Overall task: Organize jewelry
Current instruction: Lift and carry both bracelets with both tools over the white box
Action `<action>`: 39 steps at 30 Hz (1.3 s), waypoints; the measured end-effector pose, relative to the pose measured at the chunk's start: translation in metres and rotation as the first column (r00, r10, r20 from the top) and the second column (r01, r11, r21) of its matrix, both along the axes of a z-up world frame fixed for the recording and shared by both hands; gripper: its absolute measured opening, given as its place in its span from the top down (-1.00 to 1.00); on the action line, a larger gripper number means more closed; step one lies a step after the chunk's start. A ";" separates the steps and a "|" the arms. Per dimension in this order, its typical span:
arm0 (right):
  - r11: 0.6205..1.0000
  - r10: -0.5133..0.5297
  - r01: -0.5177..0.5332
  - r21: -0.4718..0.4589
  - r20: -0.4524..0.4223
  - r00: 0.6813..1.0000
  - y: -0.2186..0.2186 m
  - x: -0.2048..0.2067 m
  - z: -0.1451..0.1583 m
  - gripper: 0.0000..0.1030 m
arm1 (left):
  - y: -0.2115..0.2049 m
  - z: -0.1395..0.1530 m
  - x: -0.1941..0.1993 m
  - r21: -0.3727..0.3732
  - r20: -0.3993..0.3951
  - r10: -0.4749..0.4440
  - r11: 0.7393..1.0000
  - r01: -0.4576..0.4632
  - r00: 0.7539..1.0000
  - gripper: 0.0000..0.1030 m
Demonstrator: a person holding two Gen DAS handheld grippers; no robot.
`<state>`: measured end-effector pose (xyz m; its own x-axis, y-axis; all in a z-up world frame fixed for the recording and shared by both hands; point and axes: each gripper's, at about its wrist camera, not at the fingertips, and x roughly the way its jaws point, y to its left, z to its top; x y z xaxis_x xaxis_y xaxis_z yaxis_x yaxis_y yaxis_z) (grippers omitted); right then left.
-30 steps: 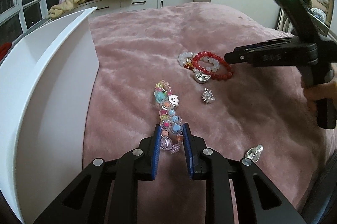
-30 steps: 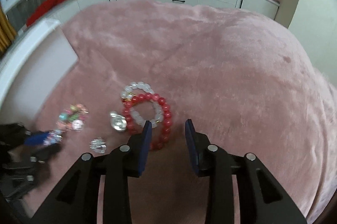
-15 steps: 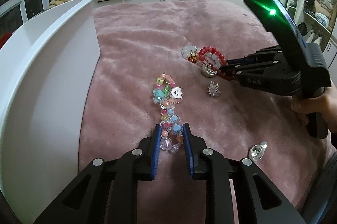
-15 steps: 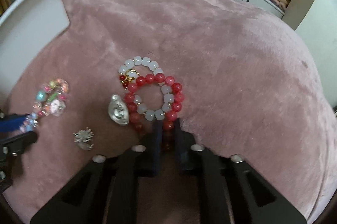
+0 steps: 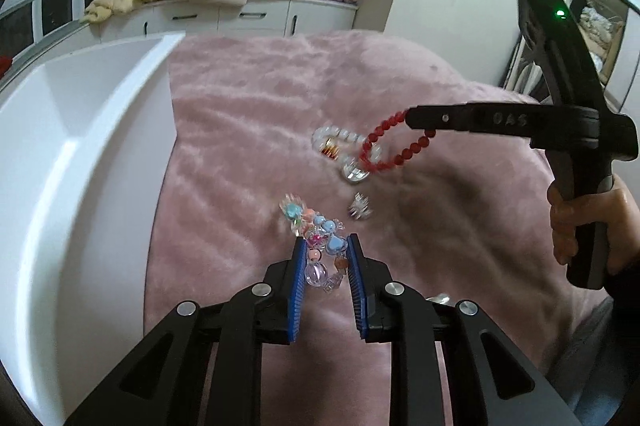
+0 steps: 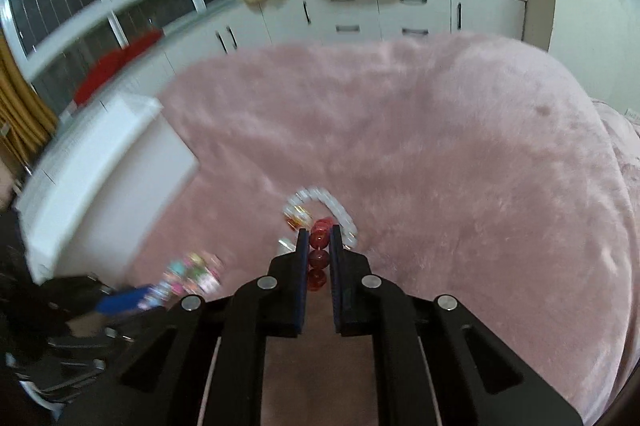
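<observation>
The right claw (image 6: 318, 250) is pinched narrow on the red bead bracelet (image 5: 394, 148), gripping a few beads at one side of the loop. The rest of the loop hangs free, its lower end down at the pink blanket (image 5: 248, 130) of the bed, right by the white bead bracelet (image 5: 344, 142) and a silver charm (image 5: 354, 174). Whether the red loop is hooked through the white one cannot be told from here. So the lift is best done slowly and straight up, watching that the white strand and the charm do not come along; if they do, a small shake or a pause should let them drop.

The left claw (image 5: 326, 266) stands at a moderate gap with the colourful bead bracelet (image 5: 320, 242) between its blue pads (image 5: 298, 290); the beads bunch and look blurred, and it seems to be holding the near end, though full contact is not certain. It should grip across several beads, not one round one that may squirt out.

The white storage box (image 5: 80, 154) stands at the left edge of the bed, beside the left claw, and is the likely goal. Each bracelet should be carried over the wall and released low inside. A small silver ornament (image 5: 360, 208) lies apart on the blanket.
</observation>
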<state>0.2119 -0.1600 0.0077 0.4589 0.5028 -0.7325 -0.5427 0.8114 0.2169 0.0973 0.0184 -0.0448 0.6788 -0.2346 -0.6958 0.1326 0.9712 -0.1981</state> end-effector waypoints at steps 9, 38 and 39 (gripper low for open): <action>0.994 0.046 -0.050 0.093 0.049 0.998 0.007 -0.026 0.037 0.80 | 0.011 0.024 -0.007 -0.057 0.037 0.028 0.998 -0.026 0.999 0.58; 0.961 0.224 -0.241 0.135 0.131 0.966 0.158 -0.065 0.104 0.80 | 0.132 0.110 -0.071 -0.075 0.169 0.270 0.962 -0.261 0.948 0.58; 0.959 0.233 -0.250 0.136 0.131 0.964 0.166 -0.066 0.106 0.80 | 0.137 0.110 -0.072 -0.071 0.166 0.280 0.960 -0.272 0.946 0.58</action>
